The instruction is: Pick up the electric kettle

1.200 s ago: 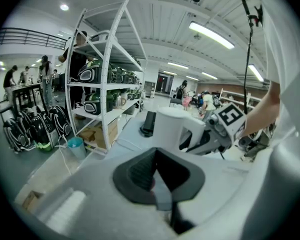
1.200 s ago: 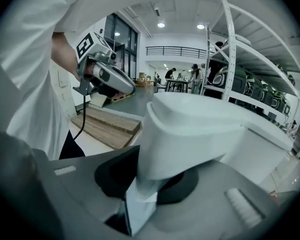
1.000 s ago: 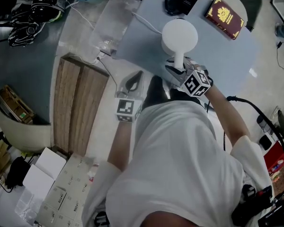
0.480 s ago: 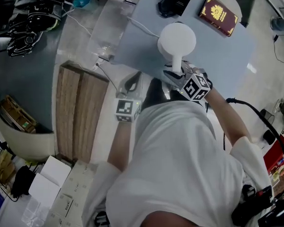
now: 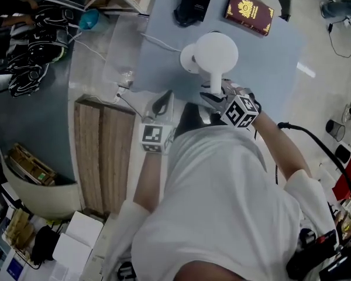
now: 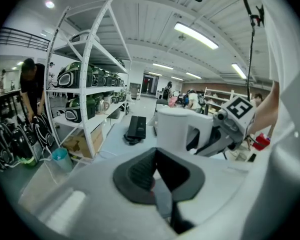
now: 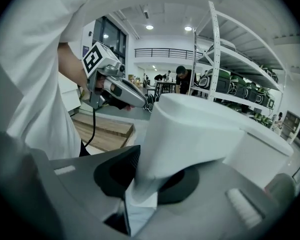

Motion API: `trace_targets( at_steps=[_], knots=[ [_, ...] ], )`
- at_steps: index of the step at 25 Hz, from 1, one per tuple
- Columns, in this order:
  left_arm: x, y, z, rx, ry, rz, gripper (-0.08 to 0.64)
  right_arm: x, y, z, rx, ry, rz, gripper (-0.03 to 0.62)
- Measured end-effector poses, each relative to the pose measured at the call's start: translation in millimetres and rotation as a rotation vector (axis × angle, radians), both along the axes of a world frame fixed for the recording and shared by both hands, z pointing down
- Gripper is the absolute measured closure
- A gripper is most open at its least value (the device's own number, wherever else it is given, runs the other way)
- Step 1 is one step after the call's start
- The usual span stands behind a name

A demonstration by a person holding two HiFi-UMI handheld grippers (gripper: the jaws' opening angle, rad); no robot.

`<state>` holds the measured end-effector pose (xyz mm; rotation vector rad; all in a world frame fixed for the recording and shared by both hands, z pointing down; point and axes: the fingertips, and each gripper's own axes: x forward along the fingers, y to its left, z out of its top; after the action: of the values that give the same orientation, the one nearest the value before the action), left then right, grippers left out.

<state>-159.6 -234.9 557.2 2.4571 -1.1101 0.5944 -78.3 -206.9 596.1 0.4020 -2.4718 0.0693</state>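
The white electric kettle [image 5: 216,52] hangs over the blue-grey table [image 5: 269,69], its handle pointing toward me. My right gripper [image 5: 217,96] is shut on that handle. In the right gripper view the kettle [image 7: 200,134] fills the middle, with the handle wedged between the jaws of the right gripper [image 7: 150,179]. The kettle's round white base [image 5: 188,57] peeks out at its left. My left gripper [image 5: 162,104] floats off the table's near-left edge, shut and holding nothing. Seen in the left gripper view, the kettle [image 6: 174,129] is ahead of the left gripper [image 6: 157,176].
A maroon book [image 5: 249,12] and a black device [image 5: 193,2] lie at the table's far side. A white cable [image 5: 158,40] trails off the left edge. Wooden boards [image 5: 102,151] lie on the floor at left. Shelving [image 6: 85,99] with bags stands beyond.
The kettle has come up off its base with the right gripper, so the base now shows beside it. The left gripper has drifted slightly further from me.
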Motion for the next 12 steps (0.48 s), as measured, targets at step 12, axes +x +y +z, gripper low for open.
trace_targets(
  at_steps=[12],
  knots=[
    [61,7,-9,0.014,-0.002,0.151,0.557,66,14,-11,0.016,0.007,0.166,0.497]
  ],
)
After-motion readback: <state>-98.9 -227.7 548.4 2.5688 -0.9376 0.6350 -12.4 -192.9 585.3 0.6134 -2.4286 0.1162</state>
